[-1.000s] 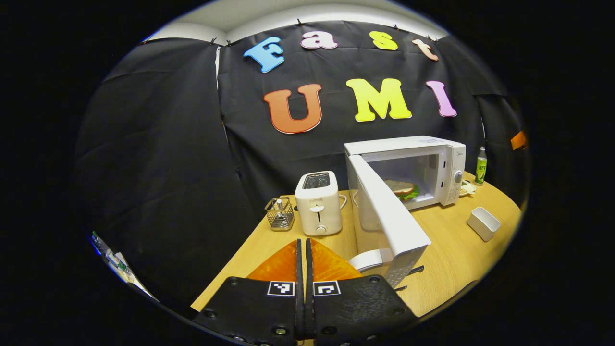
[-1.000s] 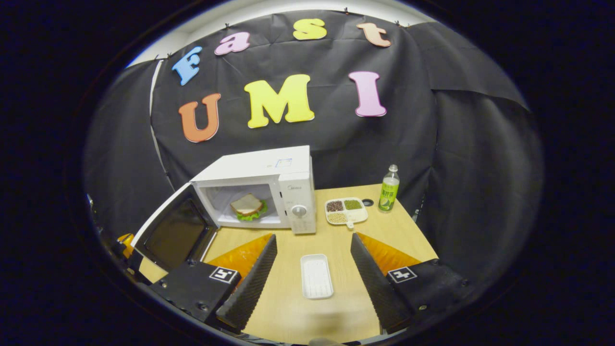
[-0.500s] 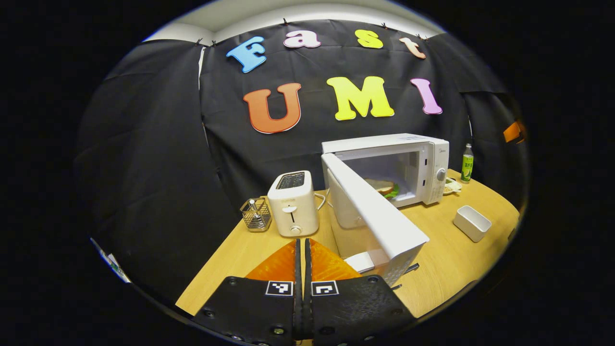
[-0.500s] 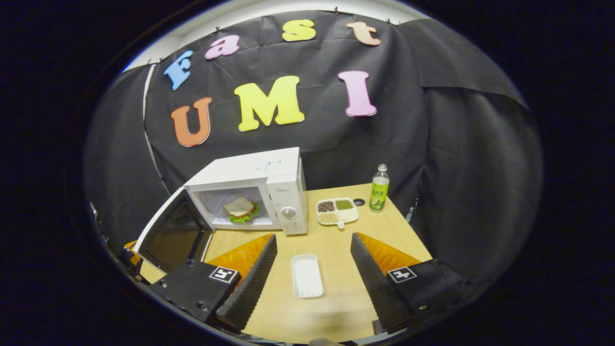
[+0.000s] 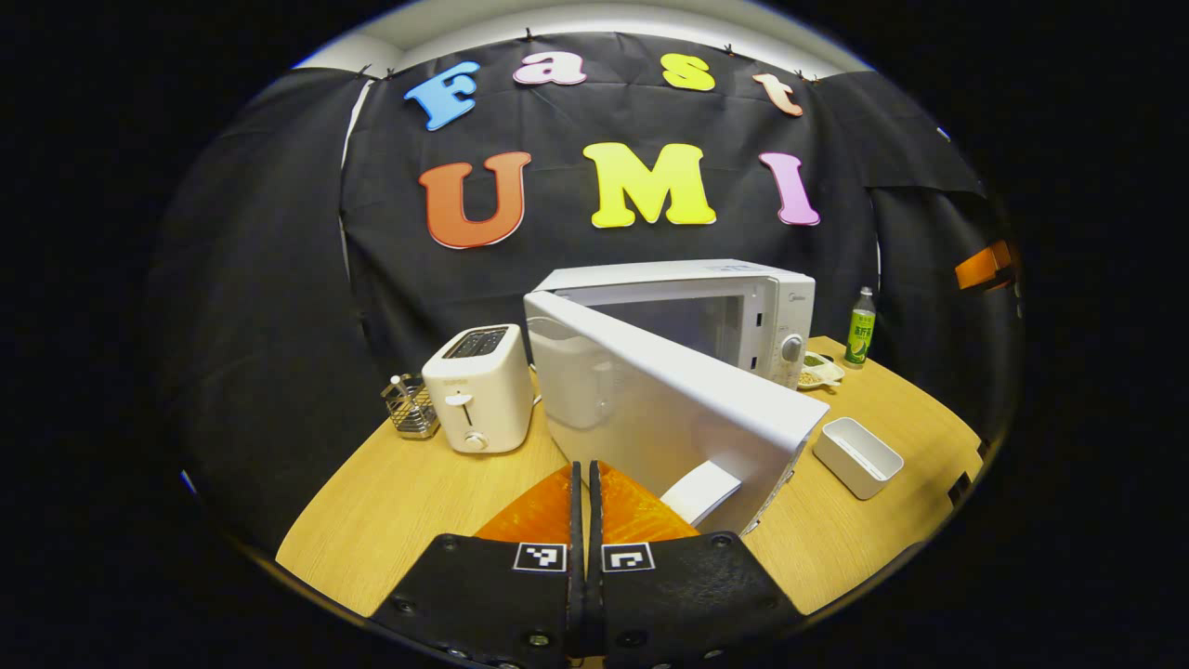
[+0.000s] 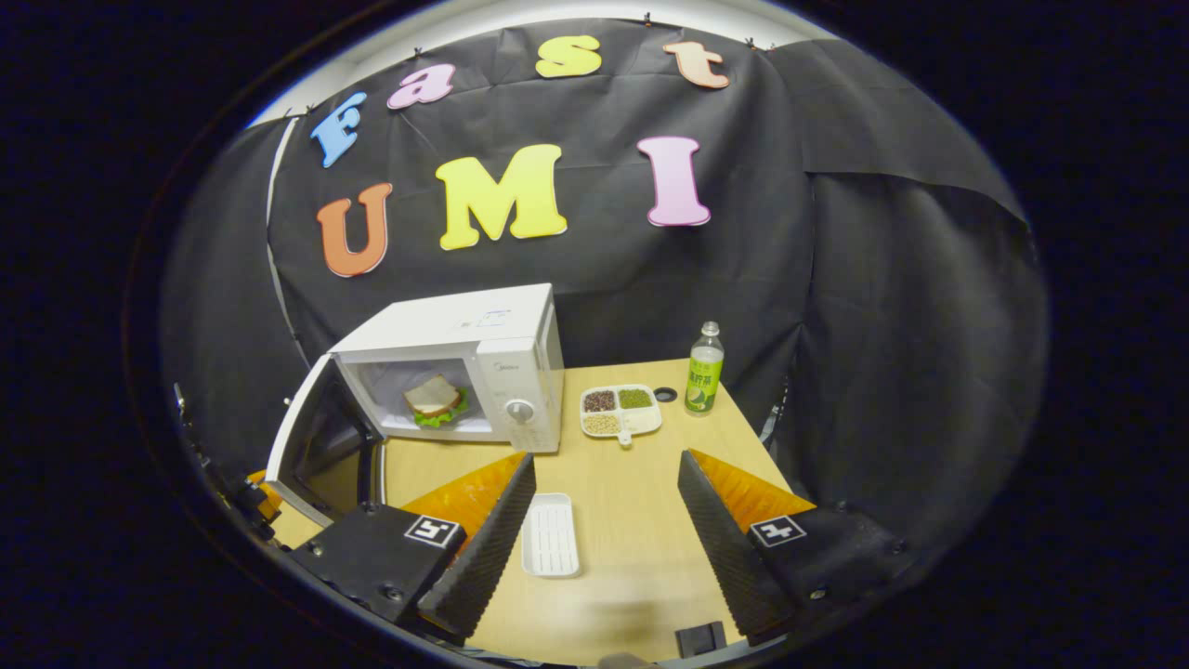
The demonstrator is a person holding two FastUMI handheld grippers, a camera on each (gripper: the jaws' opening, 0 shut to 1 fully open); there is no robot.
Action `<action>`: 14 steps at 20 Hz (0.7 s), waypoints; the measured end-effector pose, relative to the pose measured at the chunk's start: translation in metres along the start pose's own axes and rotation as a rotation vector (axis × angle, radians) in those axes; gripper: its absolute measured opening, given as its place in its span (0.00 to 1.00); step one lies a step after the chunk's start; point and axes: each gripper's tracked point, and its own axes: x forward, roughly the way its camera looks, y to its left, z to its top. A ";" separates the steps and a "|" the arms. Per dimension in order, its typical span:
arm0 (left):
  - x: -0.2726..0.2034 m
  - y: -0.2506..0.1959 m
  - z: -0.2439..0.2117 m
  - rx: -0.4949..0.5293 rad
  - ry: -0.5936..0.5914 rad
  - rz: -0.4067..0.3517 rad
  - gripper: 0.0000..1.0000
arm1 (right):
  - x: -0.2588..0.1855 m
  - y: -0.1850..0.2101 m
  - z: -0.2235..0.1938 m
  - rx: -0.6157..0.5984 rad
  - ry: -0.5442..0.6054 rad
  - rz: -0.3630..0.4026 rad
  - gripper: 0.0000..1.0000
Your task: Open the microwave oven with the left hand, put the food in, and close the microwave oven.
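One door [image 5: 678, 409] matters now: it hangs half open, its free edge just ahead and right of my left fingers [image 5: 581, 483], which are pressed together, empty. Sandwich [image 6: 433, 401] sits inside the microwave [image 6: 483, 358]. My right fingers [image 6: 606, 520] gape, farther off.

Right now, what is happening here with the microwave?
A person is working with two handheld grippers at a wooden table. The sandwich already lies inside the microwave, and its door stands partly open. The left gripper, jaws shut, is just behind the door's outer face, well placed to push it closed. The right gripper hangs open above the table, holding nothing, near the empty white tray. Closing the door is the step left.
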 end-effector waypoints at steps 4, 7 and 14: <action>0.018 -0.038 0.008 0.019 -0.001 -0.046 0.00 | 0.007 -0.015 0.008 0.006 -0.002 0.012 0.98; 0.032 -0.067 0.017 0.039 -0.008 -0.083 0.00 | 0.013 -0.027 0.008 0.008 0.000 0.023 0.99; 0.076 -0.121 0.032 0.057 -0.017 -0.138 0.00 | 0.023 -0.064 0.002 0.011 0.024 0.002 0.98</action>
